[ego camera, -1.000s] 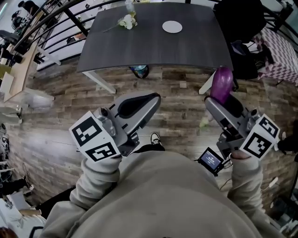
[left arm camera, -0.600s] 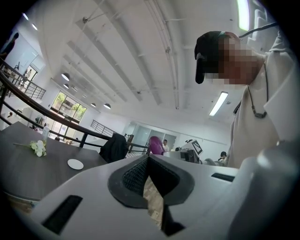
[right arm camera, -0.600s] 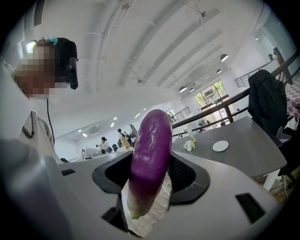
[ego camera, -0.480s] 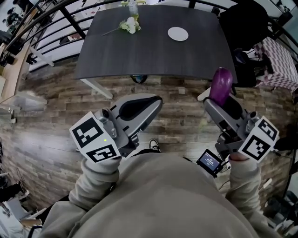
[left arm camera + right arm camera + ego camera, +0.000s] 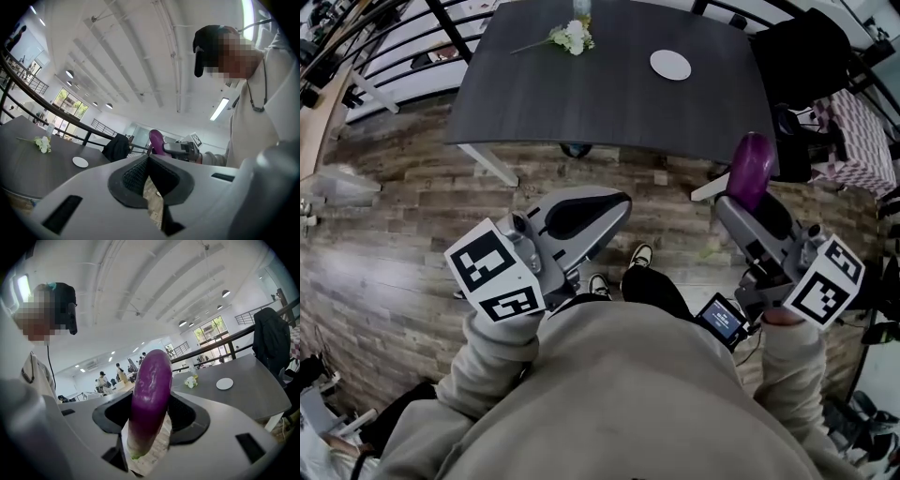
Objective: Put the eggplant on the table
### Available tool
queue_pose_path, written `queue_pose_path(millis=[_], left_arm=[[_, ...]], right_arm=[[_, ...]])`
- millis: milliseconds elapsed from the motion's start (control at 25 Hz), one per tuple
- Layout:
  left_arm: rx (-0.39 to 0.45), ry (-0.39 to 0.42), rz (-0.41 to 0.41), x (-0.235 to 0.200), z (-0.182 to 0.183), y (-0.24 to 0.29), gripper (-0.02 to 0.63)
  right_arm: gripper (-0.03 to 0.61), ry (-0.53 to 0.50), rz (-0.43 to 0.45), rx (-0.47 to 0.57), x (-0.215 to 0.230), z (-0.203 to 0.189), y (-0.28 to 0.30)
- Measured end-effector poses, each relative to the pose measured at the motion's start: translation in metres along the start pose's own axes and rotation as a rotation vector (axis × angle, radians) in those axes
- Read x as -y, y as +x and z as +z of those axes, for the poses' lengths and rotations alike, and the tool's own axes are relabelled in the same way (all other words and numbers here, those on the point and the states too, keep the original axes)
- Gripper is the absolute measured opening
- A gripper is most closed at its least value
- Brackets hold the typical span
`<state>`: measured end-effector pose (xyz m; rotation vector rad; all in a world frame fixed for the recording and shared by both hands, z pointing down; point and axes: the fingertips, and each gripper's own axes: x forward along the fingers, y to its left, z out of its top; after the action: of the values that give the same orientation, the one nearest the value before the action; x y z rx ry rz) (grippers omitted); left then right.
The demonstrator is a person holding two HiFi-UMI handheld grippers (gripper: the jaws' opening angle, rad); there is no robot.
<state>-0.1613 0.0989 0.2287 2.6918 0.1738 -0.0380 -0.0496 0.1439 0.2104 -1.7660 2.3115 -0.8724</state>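
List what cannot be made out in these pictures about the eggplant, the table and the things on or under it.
- Head view: the lower end of the eggplant, sunk between the jaws of the right tool.
- Head view: the far edge of the table, cut off by the frame's top.
- All views: the kind of flowers, too small.
- Head view: the dark thing under the table, mostly hidden by the tabletop.

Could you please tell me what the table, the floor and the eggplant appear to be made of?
The table looks like matte dark grey wood-grain board, perhaps laminate. The floor shows brown plank strips with slight sheen: wood or vinyl. The eggplant has glossy purple skin with highlights; real or plastic, I cannot tell.
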Motion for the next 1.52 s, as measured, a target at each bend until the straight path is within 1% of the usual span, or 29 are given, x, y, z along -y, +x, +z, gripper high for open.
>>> queue_pose_path(millis=[80,240,480,640,800,920,1040,1240,1520], left_arm=[[0.011,0.007,-0.001,0.002,0.0,-0.003,0.005],[0.031,0.034,0.004,0.007,0.004,-0.007,0.005],[0.055,0.072,0.033,0.011,0.019,-0.017,0.005],[0.056,0.051,0.036,0.007,0.017,-0.021,0.005],[0.042,0.01,0.063,-0.024,0.014,-0.007,0.005],[0.025,-0.007,0.068,-0.034,0.013,0.006,0.005],[0.007,0.003,0.06,-0.052,0.021,0.03,0.005],[-0.011,0.015,0.068,-0.074,0.029,0.071,0.005],[-0.02,0.026,0.058,-0.078,0.057,0.135,0.005]], right_arm=[[0.239,-0.017,0.007,-0.01,-0.004,0.0,0.001],[0.239,-0.046,0.027,0.002,-0.011,0.009,0.004],[0.239,-0.069,0.066,0.012,-0.021,0.016,0.01],[0.239,-0.06,0.075,0.004,-0.019,0.019,0.017],[0.239,0.0,0.085,0.013,0.007,0.033,0.033],[0.239,0.009,0.067,0.008,0.025,0.036,0.035],[0.239,0.012,0.072,0.009,0.048,0.045,0.044],[0.239,0.04,0.08,0.028,0.093,0.061,0.046],[0.239,0.042,0.097,0.078,0.148,0.106,0.031]])
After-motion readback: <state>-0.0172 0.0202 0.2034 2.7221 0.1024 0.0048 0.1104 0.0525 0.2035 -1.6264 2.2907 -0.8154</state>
